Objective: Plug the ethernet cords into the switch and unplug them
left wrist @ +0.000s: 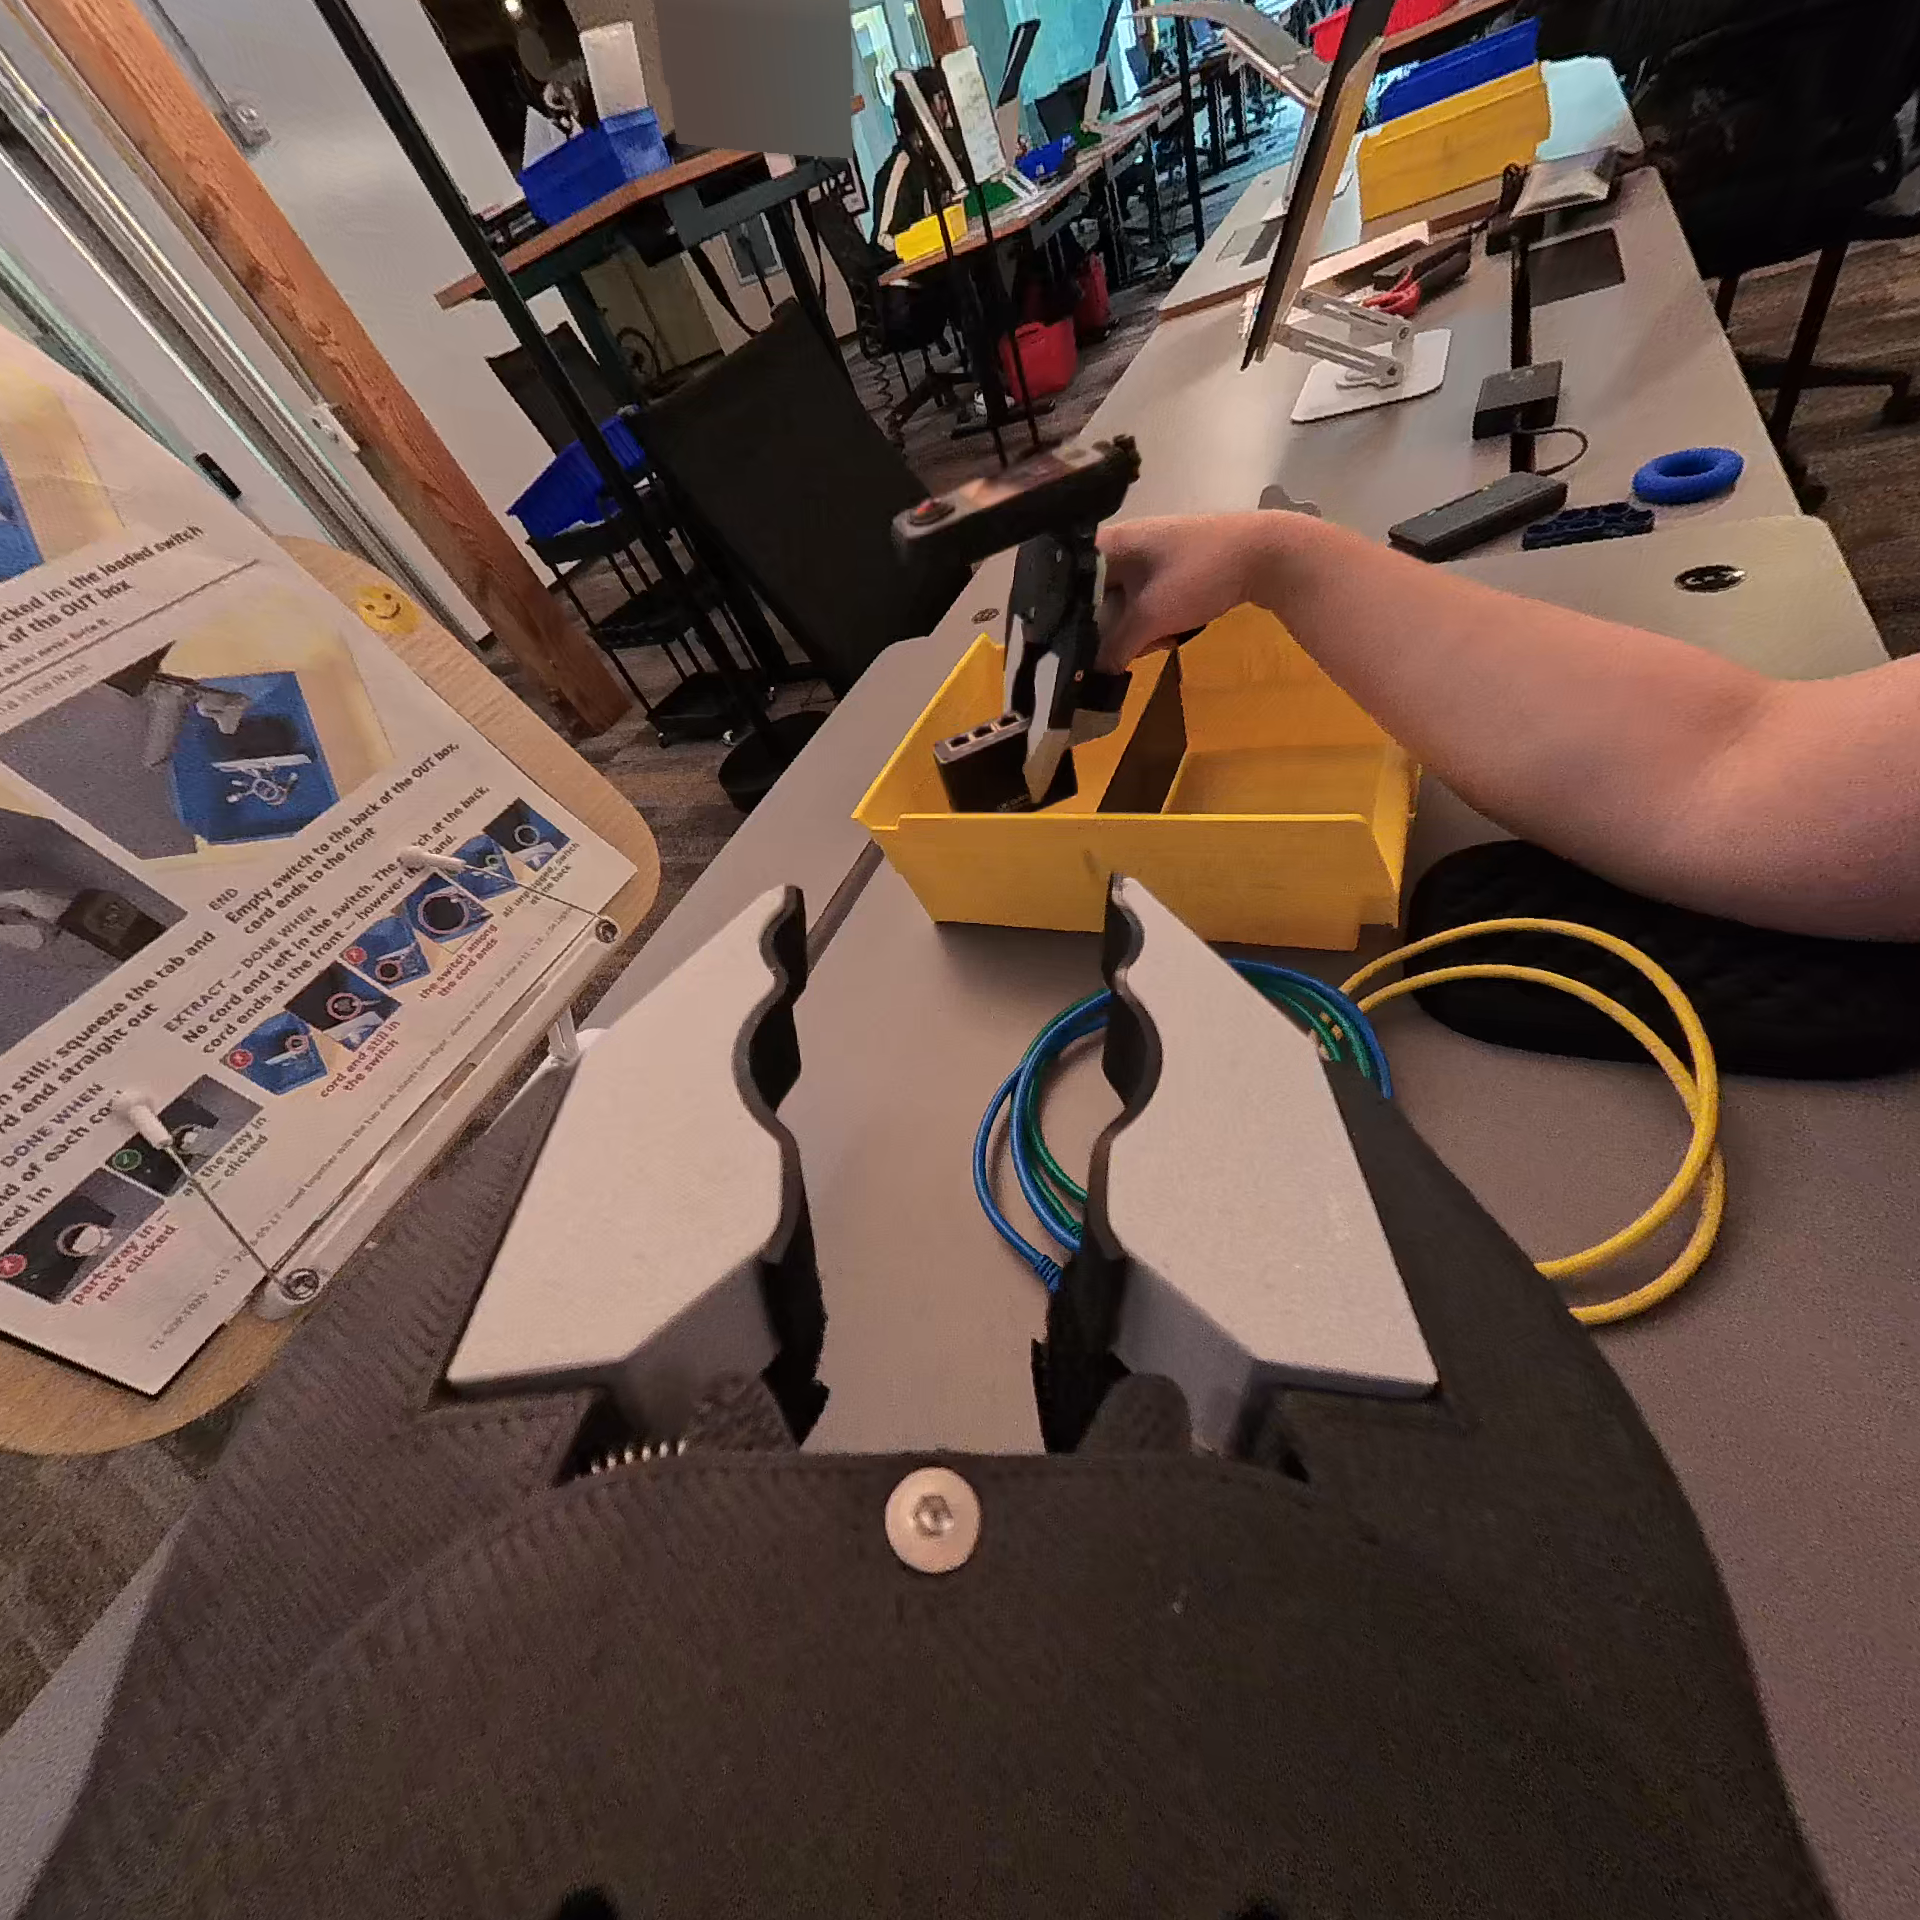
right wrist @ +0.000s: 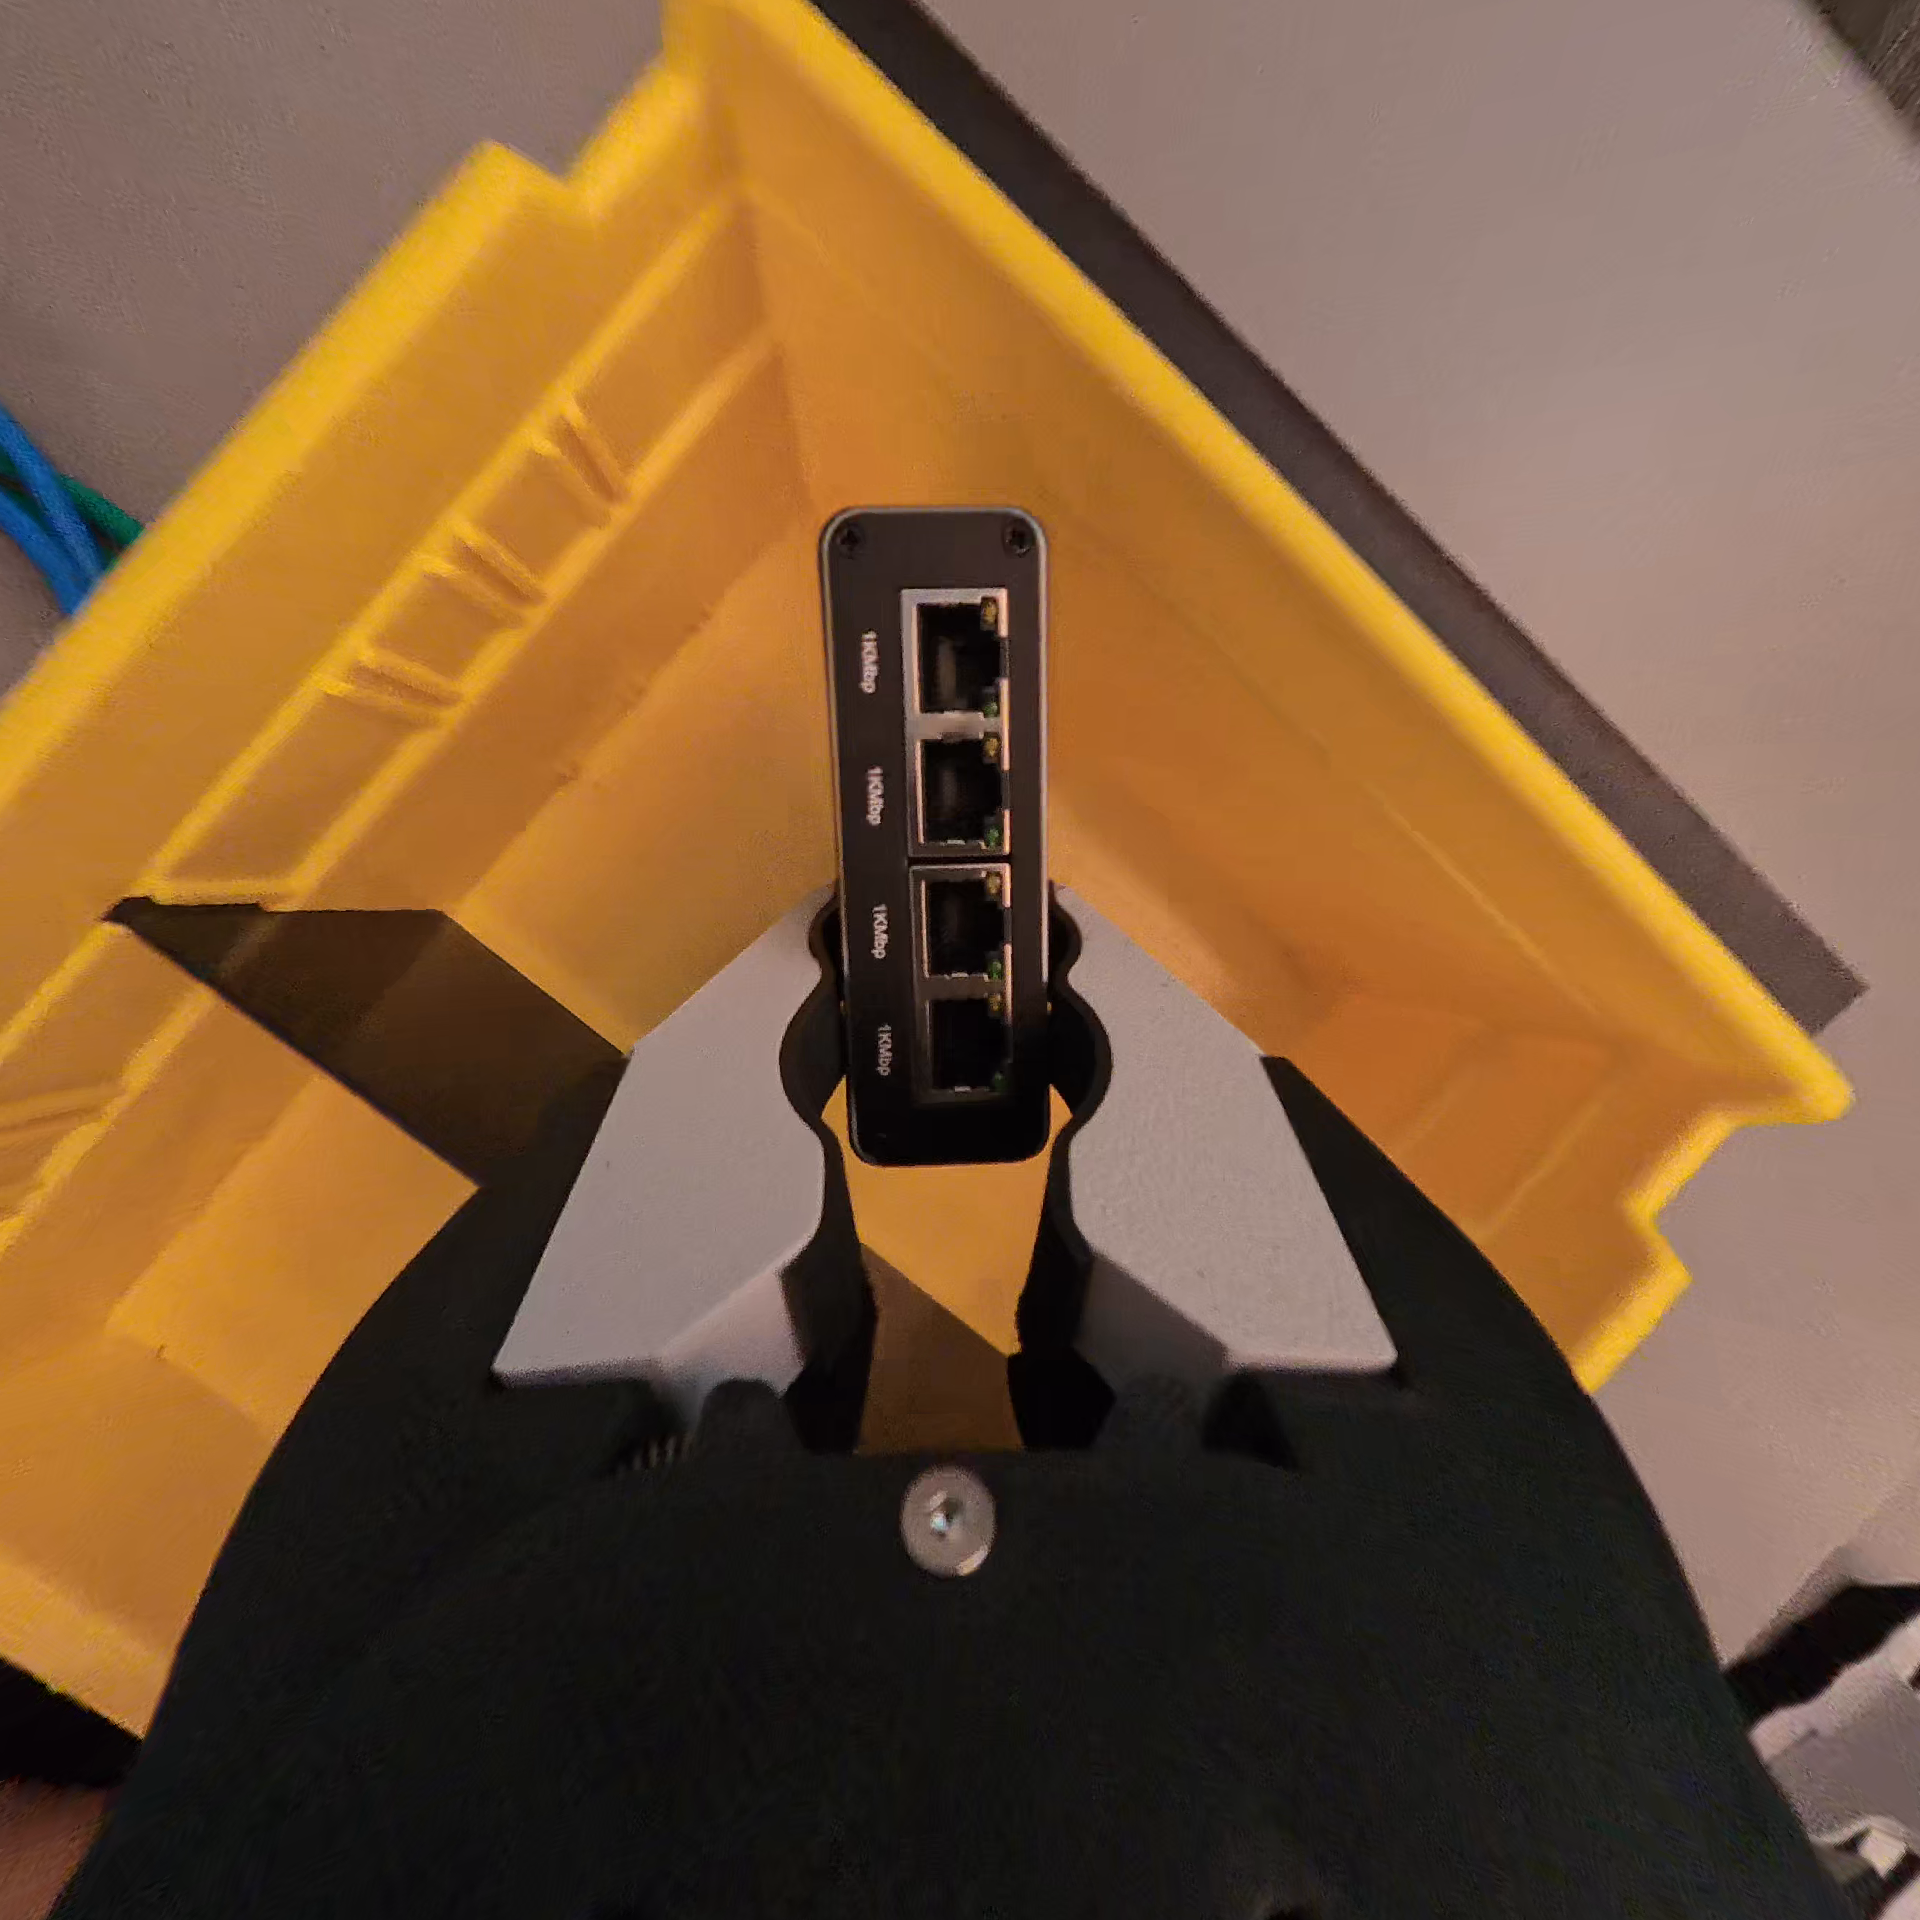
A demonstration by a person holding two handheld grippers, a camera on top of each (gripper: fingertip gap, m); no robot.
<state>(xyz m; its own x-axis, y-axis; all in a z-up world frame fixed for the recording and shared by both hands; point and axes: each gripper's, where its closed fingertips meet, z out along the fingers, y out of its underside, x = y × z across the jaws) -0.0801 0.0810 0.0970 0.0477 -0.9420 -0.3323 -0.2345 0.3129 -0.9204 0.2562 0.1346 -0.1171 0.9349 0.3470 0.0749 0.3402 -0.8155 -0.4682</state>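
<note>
A black ethernet switch point(right wrist: 940, 831) with several empty ports stands on its end inside the left compartment of a yellow bin point(right wrist: 1351, 831). My right gripper point(right wrist: 943, 935) is shut on the switch's lower half. In the left wrist view the right gripper point(left wrist: 1049, 748) reaches down into the bin point(left wrist: 1143, 873) over the switch point(left wrist: 971, 764). My left gripper point(left wrist: 951, 914) is open and empty above the grey table. Coiled blue and green cords point(left wrist: 1023, 1143) and a yellow cord point(left wrist: 1662, 1122) lie on the table just right of the left gripper. All cords are unplugged.
A black divider point(left wrist: 1148, 743) splits the bin. An instruction sheet on a wooden board point(left wrist: 260, 935) stands at the left. A black mat point(left wrist: 1714, 977) lies under the person's forearm point(left wrist: 1558, 748). Farther back on the table are a tablet stand, black boxes and blue parts. The grippers' ends are close to 40 cm from one another.
</note>
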